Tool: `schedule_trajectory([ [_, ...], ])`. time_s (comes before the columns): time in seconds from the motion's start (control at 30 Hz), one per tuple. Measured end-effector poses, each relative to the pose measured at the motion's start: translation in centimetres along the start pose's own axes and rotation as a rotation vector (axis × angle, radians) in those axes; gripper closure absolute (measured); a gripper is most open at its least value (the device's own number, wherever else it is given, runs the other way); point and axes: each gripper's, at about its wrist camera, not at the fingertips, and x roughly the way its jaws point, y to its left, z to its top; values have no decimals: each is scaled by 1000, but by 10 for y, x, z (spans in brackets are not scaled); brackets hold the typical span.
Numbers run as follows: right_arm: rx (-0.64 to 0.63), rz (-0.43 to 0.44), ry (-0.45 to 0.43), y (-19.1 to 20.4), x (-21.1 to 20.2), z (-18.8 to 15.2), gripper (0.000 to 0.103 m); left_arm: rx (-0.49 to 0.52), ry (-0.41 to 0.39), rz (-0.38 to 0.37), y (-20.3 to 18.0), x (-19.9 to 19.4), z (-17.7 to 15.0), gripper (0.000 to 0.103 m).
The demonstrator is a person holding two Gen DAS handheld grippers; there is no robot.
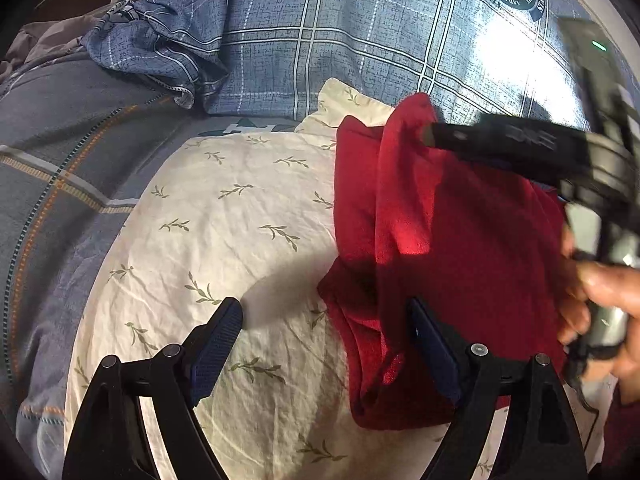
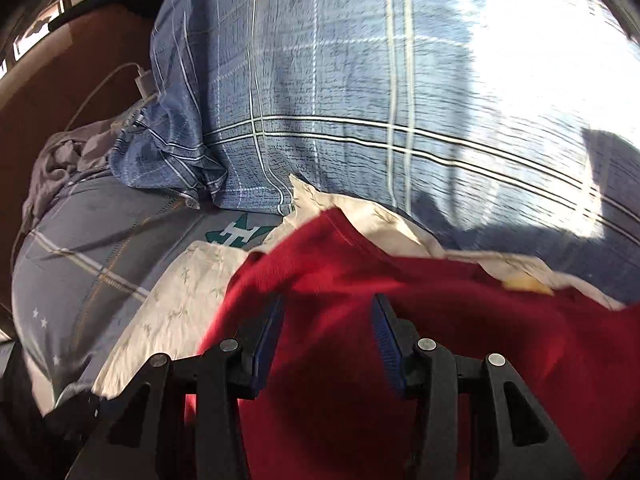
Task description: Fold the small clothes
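A bed (image 1: pixel 280 40) in blue plaid is seen, with a cream leaf-print pillow (image 1: pixel 224 220) laid on it. A red garment (image 1: pixel 460 240) is spread over the pillow's right edge. Left gripper (image 1: pixel 324 320) jaws are held apart at the garment's edge; right gripper (image 2: pixel 328 312) jaws apart above it.

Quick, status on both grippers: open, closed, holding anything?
Left gripper: open, holding nothing, at the red garment.
Right gripper: open over the red garment, not clamped on it.
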Motion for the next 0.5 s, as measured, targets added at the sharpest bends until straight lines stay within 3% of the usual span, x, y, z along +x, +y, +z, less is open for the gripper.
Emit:
schedule_trajectory([
  [0.23, 12, -94, 101, 9, 60, 16, 56, -5, 3, 10, -1, 4, 2, 17],
  [0.37, -4, -114, 87, 11, 62, 16, 56, -7, 2, 13, -1, 6, 2, 16],
  [0.5, 65, -45, 62, -3, 36, 9, 56, -7, 1, 11, -2, 6, 2, 16],
])
